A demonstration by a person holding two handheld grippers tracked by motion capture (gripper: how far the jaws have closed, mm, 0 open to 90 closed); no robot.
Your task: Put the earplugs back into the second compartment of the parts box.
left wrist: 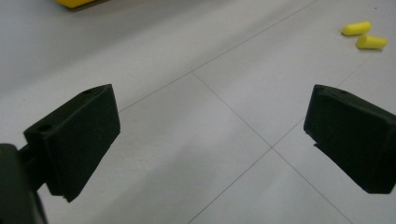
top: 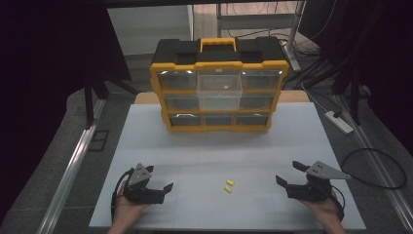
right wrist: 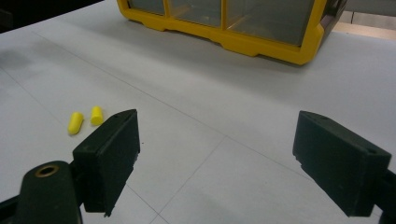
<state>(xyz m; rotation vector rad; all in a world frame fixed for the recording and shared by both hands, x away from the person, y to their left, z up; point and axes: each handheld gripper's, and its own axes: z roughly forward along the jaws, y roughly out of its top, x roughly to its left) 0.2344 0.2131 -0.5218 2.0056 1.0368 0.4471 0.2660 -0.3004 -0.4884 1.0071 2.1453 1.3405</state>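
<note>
Both grippers, left and right, jaws apart, empty. Earplugs between them, drawer at 12 o'clock. Risk: light plugs roll from pinch.

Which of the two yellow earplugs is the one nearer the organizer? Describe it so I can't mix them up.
Start at the yellow-and-black drawer organizer at the far end of the white table. Come toward the near edge, midway between both open grippers: two yellow earplugs lie side by side. Yours is the farther, right-hand earplug, not the nearer one.

Two yellow earplugs, one organizer
</note>
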